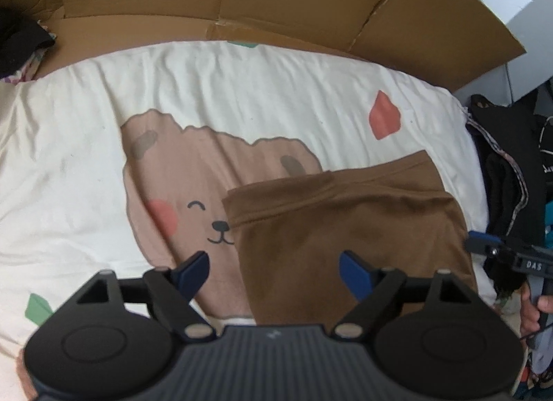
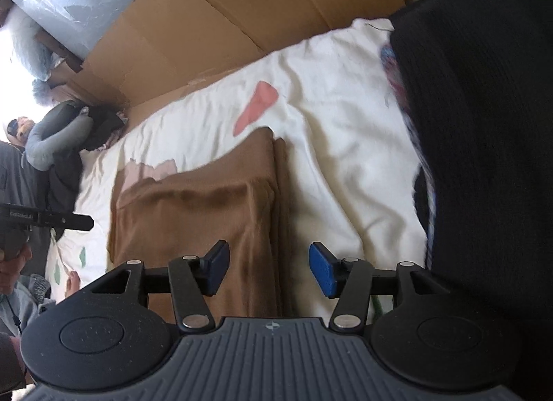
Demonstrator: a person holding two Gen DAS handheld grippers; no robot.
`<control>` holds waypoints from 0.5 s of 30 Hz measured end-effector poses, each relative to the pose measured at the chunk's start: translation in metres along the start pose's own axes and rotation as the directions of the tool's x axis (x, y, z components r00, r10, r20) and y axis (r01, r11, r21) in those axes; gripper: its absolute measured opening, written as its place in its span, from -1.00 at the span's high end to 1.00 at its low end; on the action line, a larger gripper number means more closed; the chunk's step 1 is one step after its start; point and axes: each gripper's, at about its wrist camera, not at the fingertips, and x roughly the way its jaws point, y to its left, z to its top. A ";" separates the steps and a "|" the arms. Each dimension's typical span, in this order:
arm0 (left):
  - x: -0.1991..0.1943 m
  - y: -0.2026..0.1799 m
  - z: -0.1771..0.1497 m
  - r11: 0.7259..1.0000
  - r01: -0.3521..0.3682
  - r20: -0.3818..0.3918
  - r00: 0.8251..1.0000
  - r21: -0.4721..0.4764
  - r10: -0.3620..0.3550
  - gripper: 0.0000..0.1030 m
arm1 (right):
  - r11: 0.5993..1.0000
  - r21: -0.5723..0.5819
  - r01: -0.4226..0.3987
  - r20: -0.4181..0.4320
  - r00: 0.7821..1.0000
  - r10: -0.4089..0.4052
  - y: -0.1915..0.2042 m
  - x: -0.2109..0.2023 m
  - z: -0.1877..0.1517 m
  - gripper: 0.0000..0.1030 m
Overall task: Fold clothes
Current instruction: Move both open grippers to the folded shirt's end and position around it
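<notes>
Brown garment [image 1: 345, 228] folded on bedsheet [image 1: 86, 159], beneath both grippers' parted, empty jaws.

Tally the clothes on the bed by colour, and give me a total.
Brown: 1, the folded brown garment on the bear-print cover.
Black: 1, the black pile at the cover's edge; how many pieces are in it cannot be told.
Total: 2
</notes>
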 end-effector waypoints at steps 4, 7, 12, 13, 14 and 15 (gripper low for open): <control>0.009 0.001 -0.007 0.999 0.050 -0.007 0.999 -0.012 -0.050 -0.64 | 0.999 0.028 -0.030 -0.010 1.000 0.030 -0.006 0.000 -0.008 -0.13; 0.014 0.001 -0.010 0.996 0.088 -0.009 0.996 -0.026 -0.088 -0.64 | 0.996 0.060 -0.063 -0.009 0.998 0.063 -0.010 0.003 -0.010 -0.13; 0.019 -0.003 -0.016 0.992 0.119 -0.015 0.993 -0.031 -0.120 -0.64 | 0.983 0.150 -0.105 -0.016 0.994 0.109 -0.019 0.016 -0.010 -0.13; 0.021 -0.003 -0.018 0.993 0.119 -0.020 0.993 -0.026 -0.120 -0.64 | 0.980 0.168 -0.111 -0.019 0.993 0.116 -0.021 0.019 -0.011 -0.13; 0.022 -0.001 -0.019 0.993 0.117 -0.026 0.993 -0.031 -0.117 -0.64 | 0.977 0.182 -0.115 -0.024 0.992 0.122 -0.023 0.022 -0.012 -0.13; 0.024 0.000 -0.021 0.993 0.114 -0.032 0.993 -0.036 -0.115 -0.64 | 0.975 0.190 -0.118 -0.034 0.991 0.126 -0.024 0.025 -0.013 -0.13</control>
